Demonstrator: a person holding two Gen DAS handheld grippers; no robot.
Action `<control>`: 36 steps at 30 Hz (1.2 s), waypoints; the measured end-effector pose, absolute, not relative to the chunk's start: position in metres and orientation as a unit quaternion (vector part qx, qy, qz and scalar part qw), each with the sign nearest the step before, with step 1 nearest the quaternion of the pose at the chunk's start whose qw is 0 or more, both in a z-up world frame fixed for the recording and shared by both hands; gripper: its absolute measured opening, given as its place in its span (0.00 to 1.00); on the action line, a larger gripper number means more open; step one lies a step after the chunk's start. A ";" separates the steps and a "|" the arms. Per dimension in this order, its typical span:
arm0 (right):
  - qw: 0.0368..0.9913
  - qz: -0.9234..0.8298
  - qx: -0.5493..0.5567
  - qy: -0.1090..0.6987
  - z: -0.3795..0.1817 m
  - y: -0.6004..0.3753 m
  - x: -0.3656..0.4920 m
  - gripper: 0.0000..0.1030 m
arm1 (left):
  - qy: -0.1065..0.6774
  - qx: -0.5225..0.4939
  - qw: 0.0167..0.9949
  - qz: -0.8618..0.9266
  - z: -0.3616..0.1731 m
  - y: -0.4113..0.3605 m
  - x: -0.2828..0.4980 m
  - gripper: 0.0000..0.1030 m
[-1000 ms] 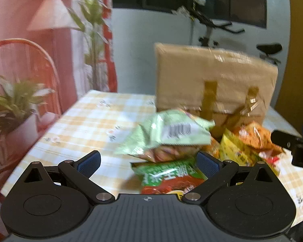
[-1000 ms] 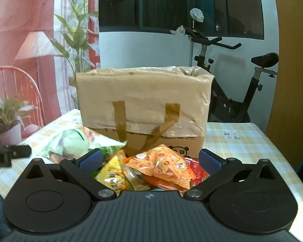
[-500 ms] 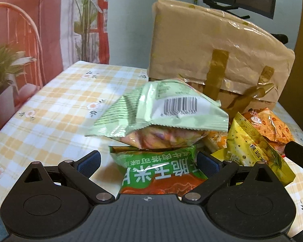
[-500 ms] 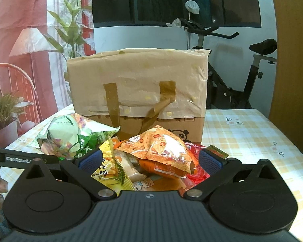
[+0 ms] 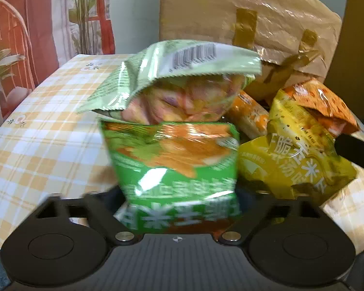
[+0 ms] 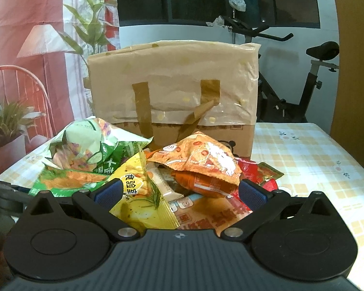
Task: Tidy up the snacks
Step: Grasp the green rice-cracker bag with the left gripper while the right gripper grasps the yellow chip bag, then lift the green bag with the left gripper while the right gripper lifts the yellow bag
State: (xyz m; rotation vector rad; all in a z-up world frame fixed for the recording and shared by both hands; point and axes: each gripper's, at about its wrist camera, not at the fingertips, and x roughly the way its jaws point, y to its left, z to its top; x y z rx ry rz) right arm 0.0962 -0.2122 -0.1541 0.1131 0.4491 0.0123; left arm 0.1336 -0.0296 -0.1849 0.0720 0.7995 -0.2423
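A pile of snack bags lies on the checked tablecloth in front of a tan tote bag [image 5: 250,17] [image 6: 174,89]. In the left wrist view a bright green bag [image 5: 174,169] sits between the fingers of my left gripper [image 5: 178,201], which look closed against its sides; its fingertips are hidden behind the bag. A pale green bag [image 5: 177,72] rests on top of it, with a yellow bag [image 5: 293,160] and an orange bag [image 5: 322,104] to the right. My right gripper [image 6: 179,191] is open over the yellow bag [image 6: 140,194] and orange bag [image 6: 201,160].
The checked tablecloth [image 6: 310,150] extends to the right of the pile and to its left [image 5: 43,126]. An exercise bike [image 6: 291,77] stands behind the table. A potted plant [image 6: 7,126] and a red chair stand at the left.
My left gripper moved forward into the pile and closed in on the bright green bag, which now fills the space between its fingers. My right gripper edged closer to the pile, still open.
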 end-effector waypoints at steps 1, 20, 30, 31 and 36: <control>0.973 0.007 0.056 0.223 -0.155 -0.212 0.096 1.00 | 0.384 0.038 0.915 -0.116 -0.184 -0.029 0.132 0.79; 0.969 0.048 0.064 0.235 -0.161 -0.203 0.099 1.00 | 0.378 0.034 0.924 -0.042 -0.149 -0.010 0.096 0.74; 0.962 0.068 0.070 0.254 -0.164 -0.197 0.100 1.00 | 0.334 0.019 0.942 0.028 -0.124 0.011 0.082 0.74; 0.962 0.069 0.070 0.254 -0.164 -0.196 0.100 1.00 | 0.324 0.020 0.945 0.034 -0.121 0.012 0.081 0.74; 0.961 0.073 0.068 0.257 -0.164 -0.195 0.099 1.00 | 0.275 0.030 0.959 0.055 -0.107 0.013 0.069 0.74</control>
